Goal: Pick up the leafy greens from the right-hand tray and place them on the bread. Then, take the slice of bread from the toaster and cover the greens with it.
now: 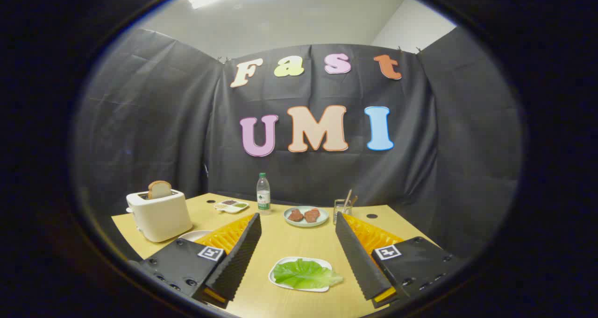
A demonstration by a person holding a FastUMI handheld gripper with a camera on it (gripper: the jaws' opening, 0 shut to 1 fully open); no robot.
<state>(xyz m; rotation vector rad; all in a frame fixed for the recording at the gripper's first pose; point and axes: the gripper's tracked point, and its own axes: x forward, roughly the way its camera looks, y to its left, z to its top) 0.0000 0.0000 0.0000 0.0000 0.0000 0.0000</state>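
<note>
The fingers [298, 224] stand wide apart, holding nothing, above the tabletop [275, 243]. Between them, near, the leafy greens [306, 274] lie on a white tray [280, 283]. Beyond, a plate of meat [306, 215] and a bottle [263, 194]; far left, the toaster [159, 215] holds a bread slice [160, 189]

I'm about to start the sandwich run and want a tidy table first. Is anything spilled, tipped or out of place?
Nothing stands out. The lettuce lies flat on its white tray between the gripper's open jaws. The toaster stands upright with a bread slice in its slot. The water bottle is upright.
</note>
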